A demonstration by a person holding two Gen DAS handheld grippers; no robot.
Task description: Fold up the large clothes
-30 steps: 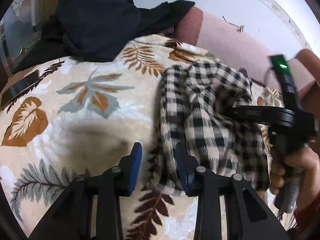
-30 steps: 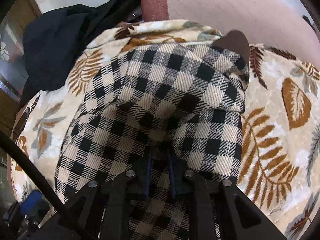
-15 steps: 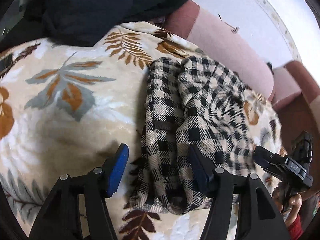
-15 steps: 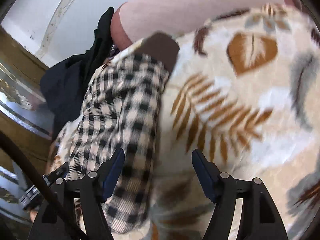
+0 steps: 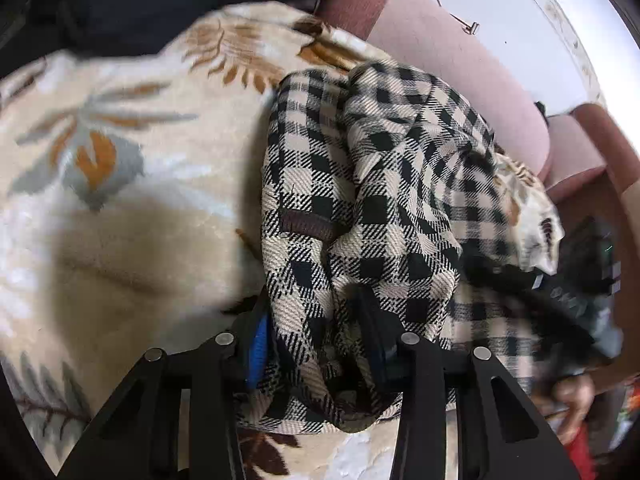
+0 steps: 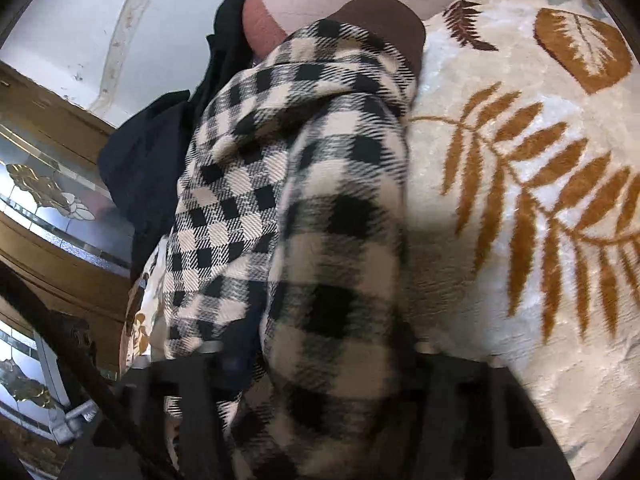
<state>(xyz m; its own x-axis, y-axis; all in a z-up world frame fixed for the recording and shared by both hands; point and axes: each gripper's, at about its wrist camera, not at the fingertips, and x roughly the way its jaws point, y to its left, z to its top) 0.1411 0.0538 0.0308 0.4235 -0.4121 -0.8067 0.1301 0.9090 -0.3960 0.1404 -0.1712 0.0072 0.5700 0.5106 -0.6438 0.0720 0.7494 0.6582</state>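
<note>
The checked garment, black and cream with a brown collar, lies bunched in a long folded bundle on a leaf-printed blanket that covers a pink sofa.

The left tool has just been closing, and its two fingers now pinch the near end of the bundle: a thick fold of the checked cloth sits between them, with the blue pad pressed against its left side and the other finger buried in the fabric on its right. The rest of the garment runs away from this tool, up and to the right, toward the sofa back.

The right tool has also just been closing. It is blurred, but a wide roll of the same cloth fills the gap between its fingers and hides most of them, so it appears to have hold of the garment as well. From this tool the bundle stretches ahead, ending at the brown collar by the sofa back; bare blanket lies to its right.

A dark garment is heaped beyond the checked one, to the left of the right tool. Seen from the left tool, the hand holding the right tool shows low at the right edge.
</note>
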